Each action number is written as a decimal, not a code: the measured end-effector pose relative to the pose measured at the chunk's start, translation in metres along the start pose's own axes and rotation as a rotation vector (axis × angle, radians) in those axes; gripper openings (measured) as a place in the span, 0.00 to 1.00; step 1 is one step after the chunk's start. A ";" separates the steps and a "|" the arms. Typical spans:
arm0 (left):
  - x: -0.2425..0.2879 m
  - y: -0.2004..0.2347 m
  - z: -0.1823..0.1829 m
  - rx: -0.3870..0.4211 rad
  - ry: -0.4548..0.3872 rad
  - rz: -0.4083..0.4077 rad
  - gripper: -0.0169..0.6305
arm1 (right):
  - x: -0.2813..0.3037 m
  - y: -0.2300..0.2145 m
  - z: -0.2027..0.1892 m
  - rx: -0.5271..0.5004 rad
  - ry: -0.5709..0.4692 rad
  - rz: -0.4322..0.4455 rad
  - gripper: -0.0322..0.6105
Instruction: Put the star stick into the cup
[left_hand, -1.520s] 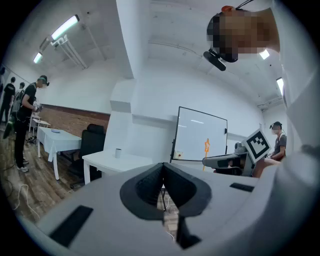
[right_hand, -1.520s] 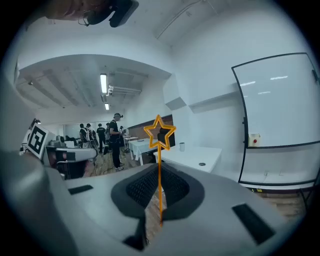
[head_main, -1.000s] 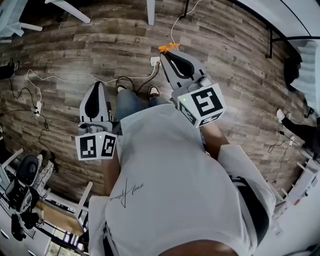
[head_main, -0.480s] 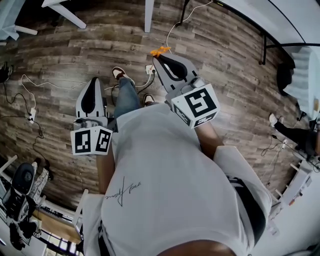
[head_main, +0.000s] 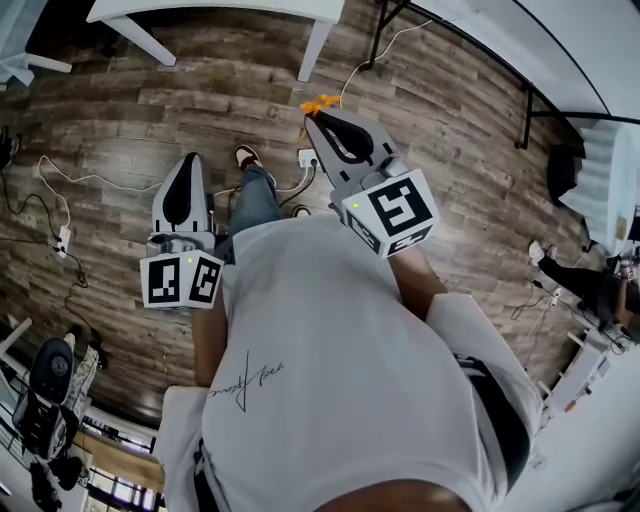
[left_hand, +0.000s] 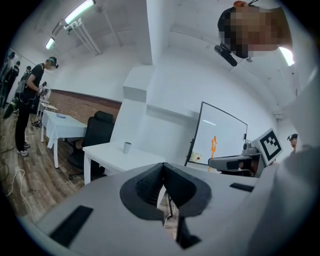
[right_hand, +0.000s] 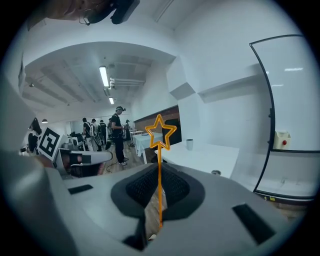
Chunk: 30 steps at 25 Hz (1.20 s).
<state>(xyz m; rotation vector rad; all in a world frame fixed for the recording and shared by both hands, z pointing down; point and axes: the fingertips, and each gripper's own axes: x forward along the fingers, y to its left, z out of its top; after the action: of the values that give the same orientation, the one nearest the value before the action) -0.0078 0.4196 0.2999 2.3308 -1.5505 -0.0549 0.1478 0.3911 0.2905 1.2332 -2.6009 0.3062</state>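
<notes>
Since the earlier frame, the wooden floor (head_main: 120, 100) has slid down through the head view, and a white table (head_main: 230, 10) has come in along the top edge with one leg slanting down from it. The person's shoe (head_main: 245, 157) has stepped ahead between the two grippers. Both grippers sit at much the same place in front of the white shirt as before. The right gripper (head_main: 310, 120) points up and slightly left in the head view, with the orange star stick (head_main: 320, 102) jutting from its tip. In the right gripper view the jaws are clamped on the thin stem of the star stick (right_hand: 160, 167), which stands upright between the dark pads with its hollow star head above the right gripper (right_hand: 159, 176). Beyond it, well apart, the cup (right_hand: 189, 144) stands upright on a white table (right_hand: 215, 159), with a whiteboard (right_hand: 295, 115) to the right and several people (right_hand: 117, 131) standing far off to the left. The left gripper (head_main: 188, 162) is held beside the right one, pointing up the picture. In its own view the left gripper (left_hand: 163, 172) has its jaws pressed together with nothing between them. Ahead of it are the cup (left_hand: 127, 147) on the table (left_hand: 107, 154), a black chair (left_hand: 97, 131) behind the table, and the star stick (left_hand: 214, 145) off to the right. Loose cables (head_main: 70, 175) lie on the floor at the left.
</notes>
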 end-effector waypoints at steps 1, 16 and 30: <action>0.009 0.009 0.006 0.001 0.001 -0.005 0.04 | 0.011 -0.002 0.005 0.002 0.002 -0.002 0.08; 0.102 0.139 0.073 0.009 -0.048 -0.028 0.04 | 0.164 -0.020 0.071 -0.065 0.021 -0.017 0.08; 0.141 0.181 0.084 -0.012 -0.027 -0.019 0.04 | 0.224 -0.048 0.093 -0.058 0.009 -0.013 0.08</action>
<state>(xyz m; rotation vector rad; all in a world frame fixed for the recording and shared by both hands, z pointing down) -0.1302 0.2082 0.2970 2.3449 -1.5360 -0.1000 0.0359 0.1708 0.2753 1.2262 -2.5740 0.2320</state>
